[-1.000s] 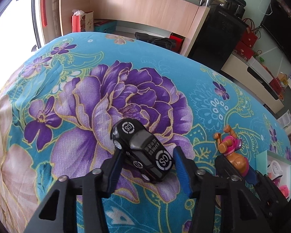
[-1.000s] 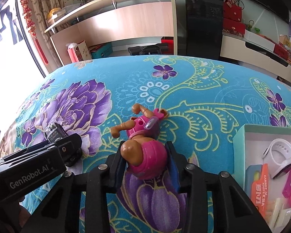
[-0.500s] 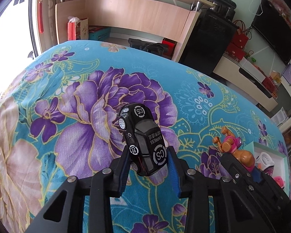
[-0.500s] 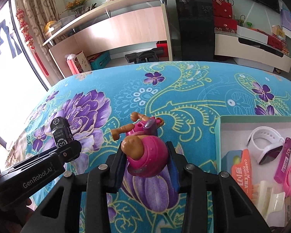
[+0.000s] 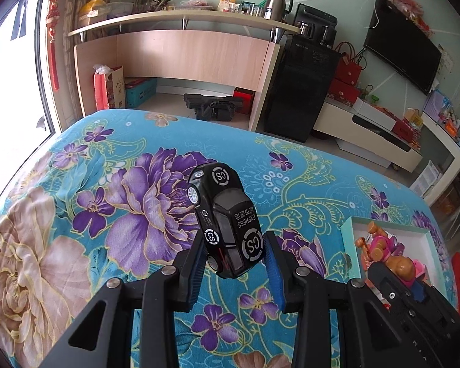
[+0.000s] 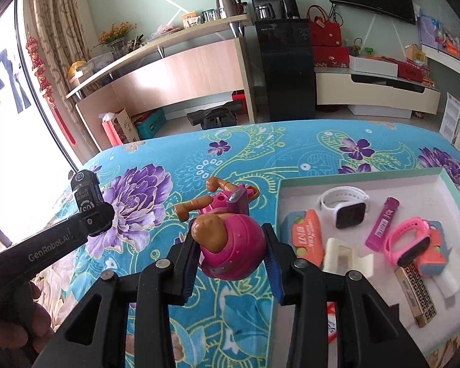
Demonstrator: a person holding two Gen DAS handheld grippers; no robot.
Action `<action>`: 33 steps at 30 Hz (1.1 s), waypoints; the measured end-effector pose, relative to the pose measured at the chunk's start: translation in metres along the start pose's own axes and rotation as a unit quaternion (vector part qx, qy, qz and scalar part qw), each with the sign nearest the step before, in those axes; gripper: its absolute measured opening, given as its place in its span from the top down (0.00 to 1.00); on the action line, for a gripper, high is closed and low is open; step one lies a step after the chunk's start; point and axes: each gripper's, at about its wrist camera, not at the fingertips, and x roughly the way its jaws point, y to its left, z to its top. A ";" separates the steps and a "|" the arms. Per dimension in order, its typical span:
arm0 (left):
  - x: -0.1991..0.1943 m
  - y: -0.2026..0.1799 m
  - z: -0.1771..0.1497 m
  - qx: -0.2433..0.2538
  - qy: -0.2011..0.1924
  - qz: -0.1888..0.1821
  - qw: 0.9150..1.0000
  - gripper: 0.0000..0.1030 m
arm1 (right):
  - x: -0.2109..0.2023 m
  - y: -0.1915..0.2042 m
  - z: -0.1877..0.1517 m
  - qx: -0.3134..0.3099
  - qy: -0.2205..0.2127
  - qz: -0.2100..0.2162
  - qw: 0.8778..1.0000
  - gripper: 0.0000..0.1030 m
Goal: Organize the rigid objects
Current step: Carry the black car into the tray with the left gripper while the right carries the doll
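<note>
The table (image 6: 291, 144), draped in a turquoise cloth printed with big purple flowers, fills the lower half of both views, and its far edge curves across the middle of each frame with floor and furniture beyond. At lower right in the right wrist view sits the shallow white tray with a pale green rim (image 6: 368, 174), already crowded with a white wristwatch (image 6: 345, 204), a pink wristband (image 6: 409, 239), a purple tube (image 6: 382, 224) and small packets; the clearest landing room looks to be its upper left corner. The right tool (image 6: 231, 245) clamps the pink and tan plastic toy figure (image 6: 227, 239) above the cloth just left of the tray's rim, so it should clear that rim before lowering. The left tool (image 5: 233, 254) grips the glossy black toy car (image 5: 227, 217) by its rear, nose pointing up-frame, over open cloth; it should probably wait so the two tools do not collide over the tray.
</note>
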 end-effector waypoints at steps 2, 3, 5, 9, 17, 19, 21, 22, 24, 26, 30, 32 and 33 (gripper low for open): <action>-0.006 -0.005 -0.002 0.009 -0.003 -0.002 1.000 0.62 | -0.008 -0.006 -0.001 0.008 -0.003 -0.005 1.000 0.61; -0.008 -0.008 -0.003 0.013 -0.005 -0.003 1.000 0.62 | -0.011 -0.009 -0.002 0.011 -0.004 -0.007 1.000 0.61; -0.013 -0.014 -0.004 0.021 -0.008 -0.007 1.000 0.62 | -0.017 -0.014 -0.004 0.016 -0.007 -0.012 1.000 0.61; -0.020 -0.026 -0.010 0.036 -0.009 -0.011 0.999 0.62 | -0.027 -0.023 -0.008 0.027 -0.009 -0.020 0.999 0.61; -0.023 -0.056 -0.025 0.070 0.003 -0.030 0.997 0.62 | -0.042 -0.047 -0.015 0.054 -0.010 -0.034 0.998 0.61; -0.022 -0.070 -0.028 0.085 0.007 -0.043 0.995 0.62 | -0.047 -0.058 -0.013 0.063 -0.019 -0.046 0.997 0.61; -0.022 -0.082 -0.030 0.098 0.008 -0.052 0.994 0.62 | -0.051 -0.071 -0.012 0.073 -0.023 -0.061 0.995 0.61; -0.022 -0.088 -0.031 0.105 0.010 -0.056 0.993 0.62 | -0.053 -0.078 -0.012 0.080 -0.025 -0.068 0.994 0.61; -0.021 -0.099 -0.033 0.117 0.012 -0.062 0.991 0.62 | -0.057 -0.091 -0.011 0.095 -0.029 -0.082 0.992 0.61; -0.022 -0.109 -0.034 0.128 0.013 -0.070 0.989 0.62 | -0.062 -0.103 -0.011 0.107 -0.034 -0.095 0.989 0.61; -0.021 -0.129 -0.039 0.149 0.020 -0.084 0.985 0.62 | -0.072 -0.124 -0.011 0.124 -0.040 -0.126 0.983 0.61; -0.019 -0.140 -0.043 0.162 0.024 -0.091 0.982 0.62 | -0.075 -0.134 -0.012 0.136 -0.040 -0.133 0.981 0.61; -0.018 -0.145 -0.046 0.169 0.027 -0.095 0.981 0.62 | -0.076 -0.138 -0.013 0.141 -0.039 -0.136 0.980 0.61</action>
